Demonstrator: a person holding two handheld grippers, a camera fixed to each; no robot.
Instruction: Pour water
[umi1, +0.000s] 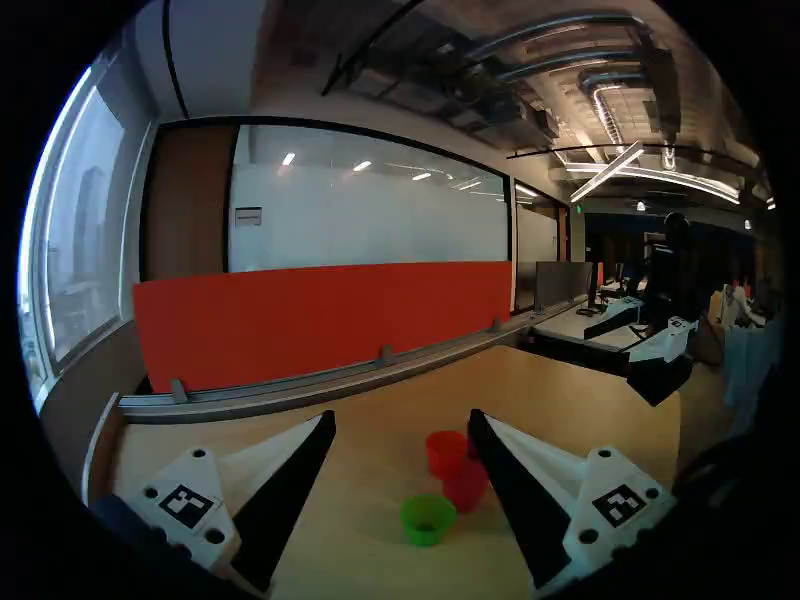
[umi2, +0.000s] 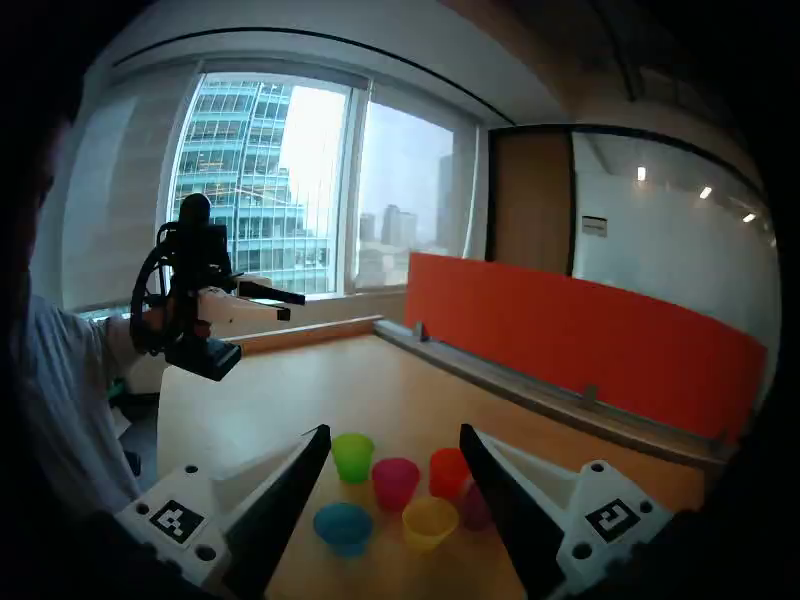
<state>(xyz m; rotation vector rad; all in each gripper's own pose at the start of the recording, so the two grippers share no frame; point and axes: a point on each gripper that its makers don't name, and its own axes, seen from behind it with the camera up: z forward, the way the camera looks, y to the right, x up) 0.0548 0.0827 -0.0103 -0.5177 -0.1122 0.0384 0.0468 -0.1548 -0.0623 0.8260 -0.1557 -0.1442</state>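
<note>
Hovering over the worktop (umi2: 330, 390), left gripper (umi1: 400, 420) jaws wide apart, empty, right gripper (umi2: 393, 432) jaws likewise, cups (umi2: 396, 482) below, bare wood beyond, divider (umi2: 580, 340) edging it

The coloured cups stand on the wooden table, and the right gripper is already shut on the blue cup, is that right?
Not quite. The right gripper is open and grips nothing. The blue cup stands free on the wooden table, untouched by either finger, as the right gripper view shows. The rest of what you said holds.
</note>
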